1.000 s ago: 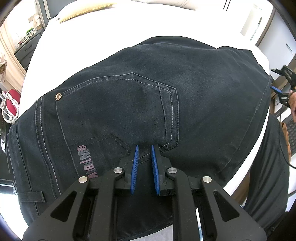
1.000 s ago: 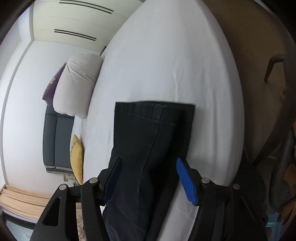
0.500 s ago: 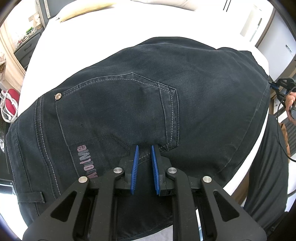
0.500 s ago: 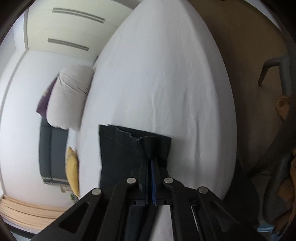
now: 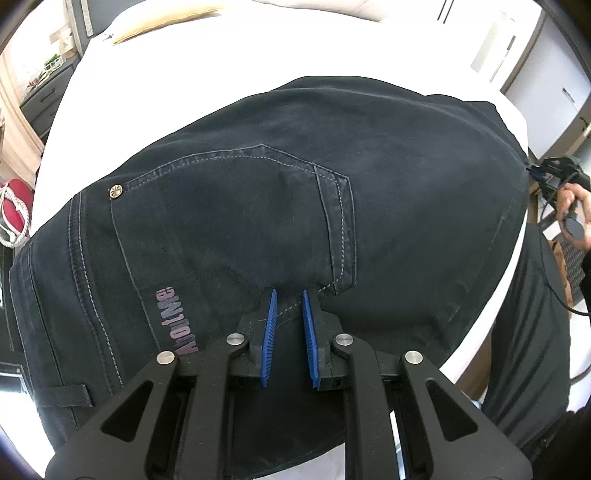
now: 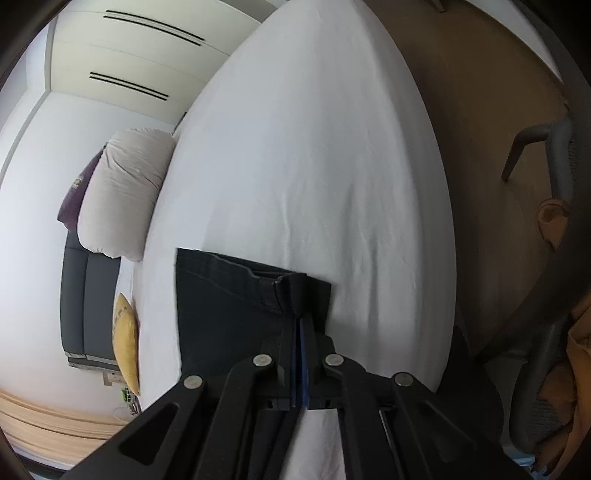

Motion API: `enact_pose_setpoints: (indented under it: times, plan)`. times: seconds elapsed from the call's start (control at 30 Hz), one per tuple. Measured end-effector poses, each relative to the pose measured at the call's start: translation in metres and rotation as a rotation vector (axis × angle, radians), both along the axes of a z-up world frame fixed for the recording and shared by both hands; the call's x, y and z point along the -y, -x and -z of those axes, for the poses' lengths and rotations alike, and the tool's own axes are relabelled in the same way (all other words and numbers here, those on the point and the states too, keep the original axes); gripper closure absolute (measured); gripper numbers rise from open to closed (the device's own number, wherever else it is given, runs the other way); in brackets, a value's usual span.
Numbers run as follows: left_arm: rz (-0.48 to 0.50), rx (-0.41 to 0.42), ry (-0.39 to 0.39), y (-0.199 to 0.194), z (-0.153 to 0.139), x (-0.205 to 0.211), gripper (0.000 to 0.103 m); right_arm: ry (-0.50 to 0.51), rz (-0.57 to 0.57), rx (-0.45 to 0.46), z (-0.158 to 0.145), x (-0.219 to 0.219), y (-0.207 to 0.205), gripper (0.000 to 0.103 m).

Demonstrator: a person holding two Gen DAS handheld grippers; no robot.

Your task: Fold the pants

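Dark navy pants (image 5: pixel 258 206) lie flat on the white bed (image 5: pixel 177 74), seat side up with a back pocket showing. My left gripper (image 5: pixel 288 295) rests on the waist end, its blue pads a narrow gap apart with a fold of fabric between them. In the right wrist view, my right gripper (image 6: pixel 300 321) is shut on the hem edge of the pants (image 6: pixel 229 295) and holds it slightly raised off the bed (image 6: pixel 314 166). The right gripper also shows at the far right of the left wrist view (image 5: pixel 535 171).
A yellow cushion (image 5: pixel 162 26) and a pale pillow (image 6: pixel 122 192) lie at the head of the bed. A dark headboard (image 6: pixel 85 306) stands behind. A grey chair (image 6: pixel 554 155) and wooden floor are past the bed's right edge.
My right gripper went from wide open around the pant leg end to shut on the hem, and has lifted it a little. The left gripper has not moved.
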State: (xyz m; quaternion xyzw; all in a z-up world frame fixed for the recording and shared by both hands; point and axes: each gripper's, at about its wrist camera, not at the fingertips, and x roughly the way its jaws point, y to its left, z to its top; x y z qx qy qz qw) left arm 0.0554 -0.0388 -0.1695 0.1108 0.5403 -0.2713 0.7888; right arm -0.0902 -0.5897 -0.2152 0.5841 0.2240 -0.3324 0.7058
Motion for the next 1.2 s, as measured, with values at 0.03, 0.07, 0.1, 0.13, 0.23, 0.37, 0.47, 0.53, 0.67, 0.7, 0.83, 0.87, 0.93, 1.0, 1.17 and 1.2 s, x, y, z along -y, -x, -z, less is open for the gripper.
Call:
enact_pose_setpoints:
  times: [0.03, 0.07, 0.1, 0.13, 0.23, 0.37, 0.47, 0.53, 0.67, 0.7, 0.83, 0.87, 0.93, 1.0, 1.17, 1.2]
  plan:
    - [0.002, -0.003, 0.005, 0.000, -0.001, -0.003, 0.089, -0.002, -0.003, 0.002, 0.003, 0.000, -0.001, 0.102]
    - [0.005, -0.004, 0.008, -0.001, -0.001, -0.004, 0.089, -0.013, -0.013, 0.014, 0.005, 0.001, -0.001, 0.102]
    - [0.008, -0.005, 0.010, 0.000, -0.002, -0.006, 0.089, -0.022, -0.012, 0.031, 0.005, 0.002, 0.001, 0.102]
    - [0.008, -0.003, 0.008, 0.000, -0.002, -0.009, 0.089, -0.035, -0.010, 0.053, 0.004, 0.003, 0.006, 0.096]
    - [0.009, -0.004, 0.023, 0.002, -0.004, -0.018, 0.089, 0.012, 0.026, -0.026, -0.016, 0.001, 0.026, 0.071]
    - [-0.001, 0.002, 0.039, 0.005, -0.006, -0.027, 0.089, 0.056, -0.122, 0.006, -0.048, -0.030, 0.027, 0.070]
    - [-0.004, 0.000, 0.051, 0.008, -0.006, -0.029, 0.089, -0.029, -0.421, 0.151, -0.056, -0.098, -0.008, 0.071]
    - [-0.005, -0.002, 0.053, 0.009, -0.006, -0.033, 0.089, -0.104, -0.565, 0.235, -0.053, -0.149, -0.030, 0.070]
    - [-0.002, 0.000, 0.051, 0.009, -0.008, -0.038, 0.089, -0.270, -0.722, 0.273, -0.025, -0.228, -0.070, 0.040]
    - [-0.003, -0.002, 0.056, 0.009, -0.008, -0.040, 0.089, -0.285, -0.748, 0.250, -0.019, -0.242, -0.077, 0.040]
    - [-0.026, -0.016, 0.094, 0.012, -0.008, -0.047, 0.089, -0.372, -0.863, 0.194, 0.004, -0.285, -0.097, 0.047]
    - [-0.029, -0.017, 0.099, 0.012, -0.007, -0.048, 0.089, -0.397, -0.877, 0.190, 0.009, -0.290, -0.100, 0.050]
    - [-0.031, -0.017, 0.100, 0.012, -0.008, -0.050, 0.089, -0.417, -0.889, 0.189, 0.015, -0.296, -0.106, 0.051]
    - [-0.025, -0.015, 0.095, 0.013, -0.008, -0.051, 0.089, -0.431, -0.890, 0.187, 0.017, -0.294, -0.114, 0.051]
    - [-0.021, -0.019, 0.095, 0.012, -0.010, -0.051, 0.089, -0.453, -0.897, 0.191, 0.027, -0.298, -0.130, 0.056]
    - [-0.022, -0.019, 0.095, 0.012, -0.009, -0.050, 0.089, -0.465, -0.900, 0.184, 0.031, -0.300, -0.135, 0.065]
